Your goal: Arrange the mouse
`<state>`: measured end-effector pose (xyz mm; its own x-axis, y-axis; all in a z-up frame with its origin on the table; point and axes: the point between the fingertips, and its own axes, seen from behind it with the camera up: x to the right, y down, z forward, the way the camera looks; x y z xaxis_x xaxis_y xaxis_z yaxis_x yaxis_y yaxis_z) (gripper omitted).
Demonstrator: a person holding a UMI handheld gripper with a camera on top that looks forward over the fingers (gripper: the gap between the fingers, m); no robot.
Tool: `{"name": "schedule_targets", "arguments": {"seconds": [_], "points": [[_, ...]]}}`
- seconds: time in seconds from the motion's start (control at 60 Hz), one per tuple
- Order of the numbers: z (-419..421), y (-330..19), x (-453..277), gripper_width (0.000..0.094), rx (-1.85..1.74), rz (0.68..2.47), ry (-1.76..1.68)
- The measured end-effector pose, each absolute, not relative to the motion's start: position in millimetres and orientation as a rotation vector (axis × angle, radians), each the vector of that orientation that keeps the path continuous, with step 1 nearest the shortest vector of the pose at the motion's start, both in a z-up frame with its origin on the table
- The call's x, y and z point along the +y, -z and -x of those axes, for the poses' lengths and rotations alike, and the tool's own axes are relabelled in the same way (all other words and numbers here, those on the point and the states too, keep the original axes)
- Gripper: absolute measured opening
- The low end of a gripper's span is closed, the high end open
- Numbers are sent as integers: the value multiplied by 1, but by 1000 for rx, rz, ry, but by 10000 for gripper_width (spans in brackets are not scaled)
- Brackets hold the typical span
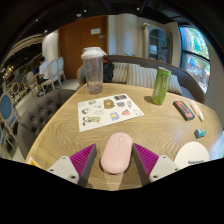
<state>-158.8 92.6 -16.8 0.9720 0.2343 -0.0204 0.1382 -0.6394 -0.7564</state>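
Pink mouse (116, 152) sits between the spread gripper (115, 160) fingers near the table (150, 125) edge

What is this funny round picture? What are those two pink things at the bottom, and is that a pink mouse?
The picture comes from a wide-angle camera riding on a hand-held two-finger gripper, so everything looks bent. The two pink things are soft pads on its fingers. Yes, that is a pale pink computer mouse. It lies on the round wooden table between the open fingers, with a gap at each side, so it is not squeezed. Beyond it lie a white sheet with little pictures, a clear plastic bottle, a green bottle, a dark case and a white plate. Behind the table stands a sofa with cushions.
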Motion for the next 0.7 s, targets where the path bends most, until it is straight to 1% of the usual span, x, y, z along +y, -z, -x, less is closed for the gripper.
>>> {"name": "schedule_targets", "arguments": {"seconds": [0.017,0.067,0.1,0.283,0.333,0.383,0.45,0.533,0.6,0.65,0.7], "points": [[158,17,94,709,-254,2270,-143],[155,17,97,547,-227,2264,-135],[155,17,97,543,-206,2262,-144],[151,14,96,418,-205,2228,-112],[149,12,92,410,-212,2227,-105],[149,-5,89,410,-220,2186,-132],[131,-51,86,413,-197,2101,-131],[84,-113,81,411,-135,2010,-104],[33,-144,75,410,-94,1969,-31],[-7,-150,66,408,-75,1971,37],[-39,-136,61,408,-62,2003,83]]}}
